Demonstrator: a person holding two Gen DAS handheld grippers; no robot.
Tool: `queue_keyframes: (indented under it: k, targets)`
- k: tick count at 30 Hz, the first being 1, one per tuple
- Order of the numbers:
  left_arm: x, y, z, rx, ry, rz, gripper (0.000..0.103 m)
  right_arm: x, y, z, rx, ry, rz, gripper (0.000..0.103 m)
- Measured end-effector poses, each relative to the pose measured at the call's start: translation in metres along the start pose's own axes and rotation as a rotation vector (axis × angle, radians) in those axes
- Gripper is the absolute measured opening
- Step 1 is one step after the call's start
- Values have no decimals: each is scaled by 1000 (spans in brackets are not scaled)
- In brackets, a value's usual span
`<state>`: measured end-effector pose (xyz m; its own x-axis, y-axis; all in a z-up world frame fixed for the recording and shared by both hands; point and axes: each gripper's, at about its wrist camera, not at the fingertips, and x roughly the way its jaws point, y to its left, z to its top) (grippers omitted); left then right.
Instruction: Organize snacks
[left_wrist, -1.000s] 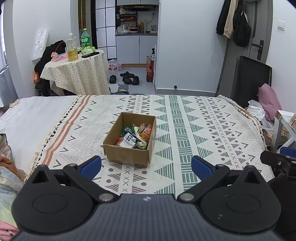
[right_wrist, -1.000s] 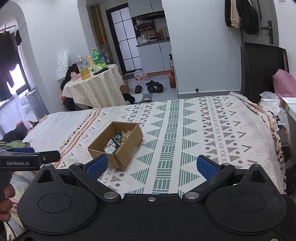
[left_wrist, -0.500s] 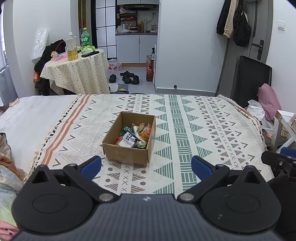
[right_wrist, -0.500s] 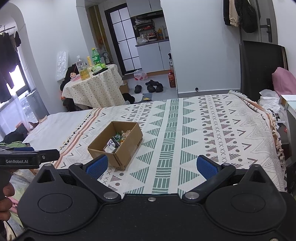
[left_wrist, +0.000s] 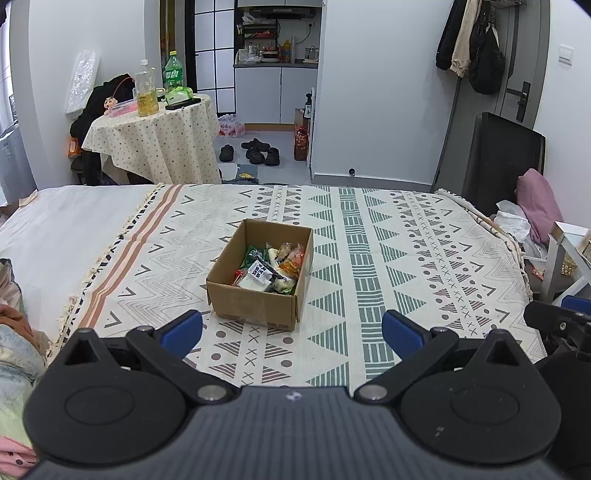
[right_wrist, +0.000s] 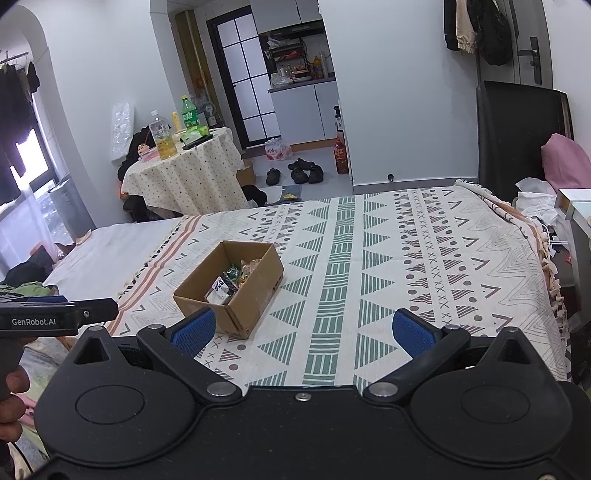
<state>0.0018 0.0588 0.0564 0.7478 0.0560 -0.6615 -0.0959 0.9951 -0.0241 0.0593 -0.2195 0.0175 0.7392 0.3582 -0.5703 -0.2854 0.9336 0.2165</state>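
The left gripper (left_wrist: 291, 328), jaws apart and empty, faces the cardboard box (left_wrist: 258, 291) of snacks (left_wrist: 271, 267) dead ahead on the bed (left_wrist: 406, 258); the right gripper (right_wrist: 302, 330), also apart, has it ahead-left, so the left looks nearer.

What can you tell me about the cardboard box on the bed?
The box is plain brown cardboard, rectangular and open-topped, with no flaps showing. It sits flat on the patterned blanket, turned at a slight angle. Inside lies a loose heap of snacks, in green, orange and white wrappers, below the rim. Neither claw touches it.
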Motion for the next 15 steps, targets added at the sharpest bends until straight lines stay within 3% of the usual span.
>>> queue_keyframes:
  k: [15]
  targets:
    - [-3,1,1,2,1,-9,103,-1,4,1,-14,1,6,103]
